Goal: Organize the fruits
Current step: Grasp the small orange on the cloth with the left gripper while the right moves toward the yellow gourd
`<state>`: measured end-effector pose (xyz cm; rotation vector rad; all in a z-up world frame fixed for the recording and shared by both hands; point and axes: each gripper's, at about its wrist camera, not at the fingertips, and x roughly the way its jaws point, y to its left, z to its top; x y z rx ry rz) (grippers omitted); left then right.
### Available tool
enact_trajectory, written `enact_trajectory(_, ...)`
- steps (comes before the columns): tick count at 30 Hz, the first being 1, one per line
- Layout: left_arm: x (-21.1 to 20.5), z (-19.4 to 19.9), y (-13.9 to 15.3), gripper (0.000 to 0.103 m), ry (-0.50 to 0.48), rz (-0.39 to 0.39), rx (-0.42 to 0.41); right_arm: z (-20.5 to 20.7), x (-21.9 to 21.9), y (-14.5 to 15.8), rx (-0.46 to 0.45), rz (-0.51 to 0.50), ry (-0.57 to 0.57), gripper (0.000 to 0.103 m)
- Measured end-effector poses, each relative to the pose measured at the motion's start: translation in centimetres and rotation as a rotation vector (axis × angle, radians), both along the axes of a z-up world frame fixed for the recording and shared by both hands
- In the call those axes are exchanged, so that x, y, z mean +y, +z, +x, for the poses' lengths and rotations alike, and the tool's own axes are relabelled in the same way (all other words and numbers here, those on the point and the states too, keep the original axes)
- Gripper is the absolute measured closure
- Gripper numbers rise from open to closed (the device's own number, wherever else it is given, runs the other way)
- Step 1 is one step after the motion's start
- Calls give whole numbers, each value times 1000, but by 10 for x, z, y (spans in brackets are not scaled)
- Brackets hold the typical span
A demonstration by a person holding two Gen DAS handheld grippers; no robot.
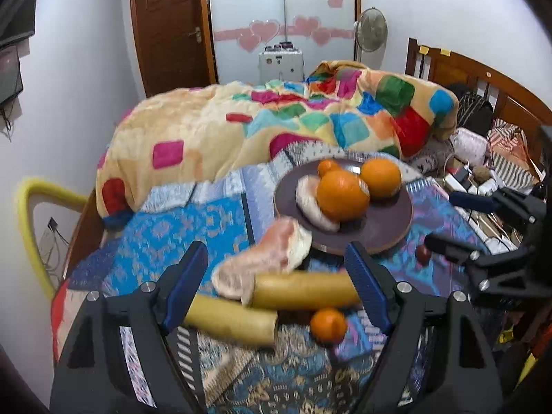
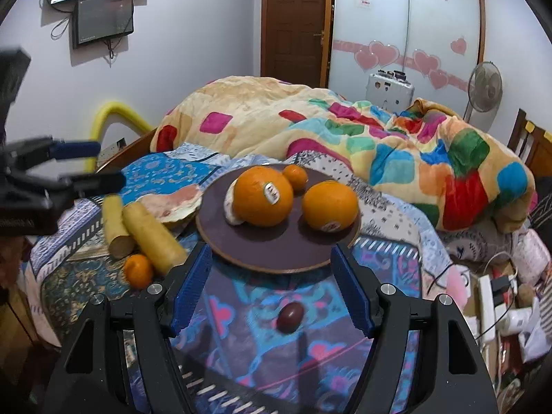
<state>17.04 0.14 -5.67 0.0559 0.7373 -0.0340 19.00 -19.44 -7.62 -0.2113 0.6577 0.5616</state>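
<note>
On the bed, the dark plate (image 2: 241,255) held two big oranges (image 2: 263,196), each stickered but unreadable, and a small one. A dark fruit (image 2: 290,316) lay on bare bedspread near its rim. My right tool (image 2: 272,289) hovered there, gaping, empty. My left tool (image 1: 276,276), tilted downward, empty, jaws wide, hung over the yellow rolls (image 1: 303,289).

Pretty even indoor light in both views, a bit cool, no harsh shadows, just soft dark patches under the plate (image 2: 241,255). Heavy fisheye bend, black vignette in every corner. Left wrist view is smeared with motion blur, worst on the pomelo peel (image 1: 276,252); right wrist view is sharper overall.
</note>
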Motion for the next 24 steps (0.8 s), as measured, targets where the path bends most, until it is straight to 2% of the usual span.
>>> enact_trajectory(8, -15, -22, -34, 22, -22, -14, 57, -15, -5, -11, 19, -26, -10, 35)
enact_trajectory(14, -26, -22, -58, 32, -39, -34, 115, -23, -11, -13, 24, -21, -1, 35)
enact_trajectory(17, -32, -23, -60, 34, -41, -1, 96, -23, -13, -15, 36, -7, 6, 35)
enact_trajectory(19, -34, -21, -63, 49, -56, -31, 120, -22, -13, -17, 46, 6, 11, 35)
enact_trajectory(24, -33, -16, -76, 70, -47, -46, 154, -19, -7, -26, 78, 20, 38, 35)
